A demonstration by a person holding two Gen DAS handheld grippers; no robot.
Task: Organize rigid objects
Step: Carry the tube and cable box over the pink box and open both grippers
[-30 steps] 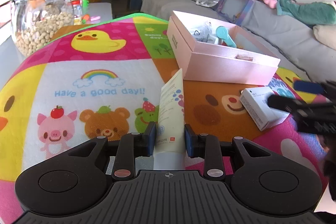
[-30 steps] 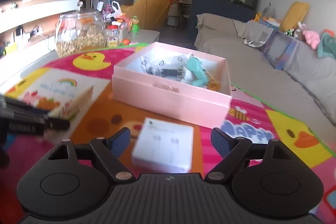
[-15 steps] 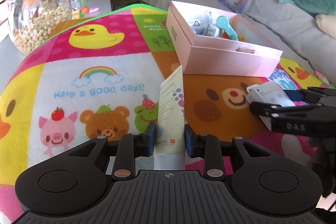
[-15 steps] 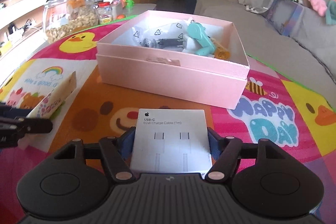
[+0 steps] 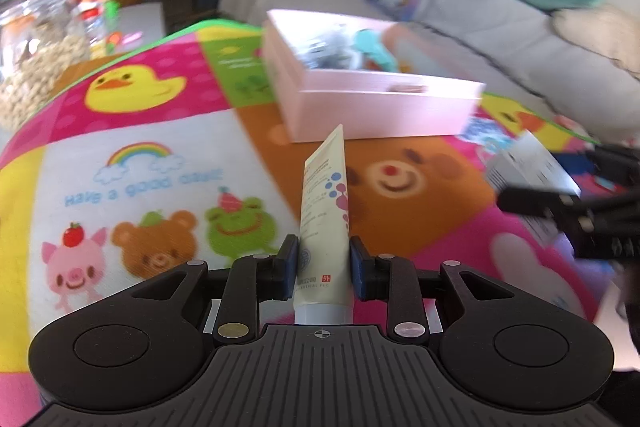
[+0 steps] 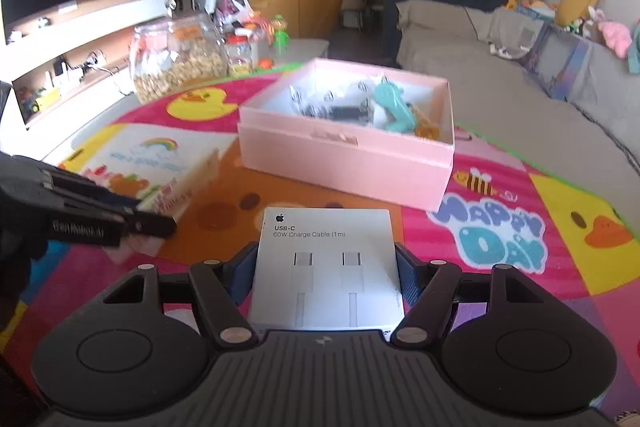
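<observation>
- Tube [image 5: 325, 211] of cream is sitting between the blue pads of my left gripper [image 5: 323, 269], which is closing snugly on its lower end; the crimped end is pointing forward toward the pink box [image 5: 380, 103].
- White cable box [image 6: 326, 267] is lying flat between the pads of my right gripper [image 6: 326, 273], which is pinching it from both sides at a fairly wide spread.
- I am seeing the pink box standing open on the play mat [image 6: 500, 227], ahead of both grippers, with bagged items and a teal thing inside.
- From the left wrist view, the cable box [image 5: 528, 163] and right gripper [image 5: 568, 207] are showing only as a blurred shape at the right edge.
- From the right wrist view, the left gripper [image 6: 156, 223] is coming in from the left edge, partly cut off, and the tube [image 6: 184, 183] it is gripping is smeared.
- Tube's cap end is hiding behind the gripper body, and its small print is too fine for me to read.
- I am reading "USB-C 60W Charge Cable (1m)" under an apple logo on the cable box, "Have a good day!!" and "HAPPY DAY" on the mat.
- Glass jar [image 6: 176, 63] of pale nuts or beans is standing beyond the mat's far left corner.
</observation>
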